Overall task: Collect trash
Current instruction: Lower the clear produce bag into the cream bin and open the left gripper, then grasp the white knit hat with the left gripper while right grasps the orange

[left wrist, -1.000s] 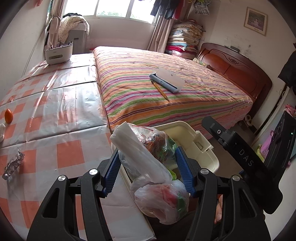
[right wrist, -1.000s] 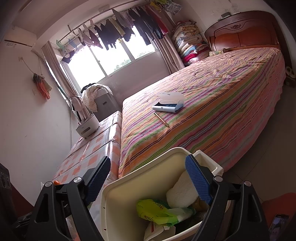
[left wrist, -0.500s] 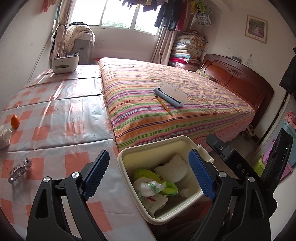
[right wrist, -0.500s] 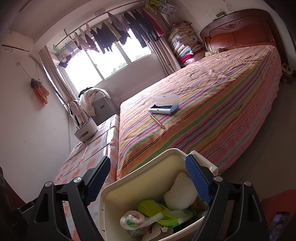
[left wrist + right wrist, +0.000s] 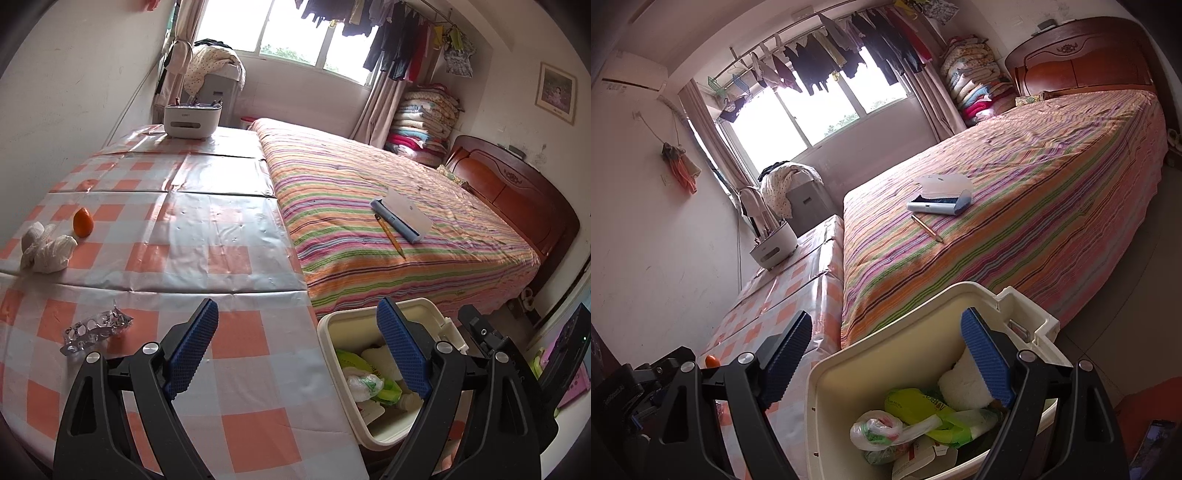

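Note:
A cream trash bin (image 5: 334, 341) stands on the floor between the checkered table (image 5: 207, 236) and the bed; it also shows in the right wrist view (image 5: 849, 373). Inside lie a knotted plastic bag of trash (image 5: 877, 432), a yellow-green bag (image 5: 916, 404) and a white wad (image 5: 962, 386). My left gripper (image 5: 299, 350) is open and empty above the table's edge and the bin. My right gripper (image 5: 886, 354) is open and empty over the bin. On the table lie a crumpled foil blister pack (image 5: 94, 330), crumpled white tissue (image 5: 44, 249) and a small orange fruit (image 5: 82, 221).
A striped bed (image 5: 388, 206) carries a blue-and-white case (image 5: 400, 219) and a pencil (image 5: 389, 240). A white holder (image 5: 192, 120) stands at the table's far end. The right gripper's body (image 5: 509, 369) shows at the lower right in the left wrist view.
My left gripper opened and let the plastic bag of trash drop into the bin, then moved left and up over the table. My right gripper stayed open over the bin.

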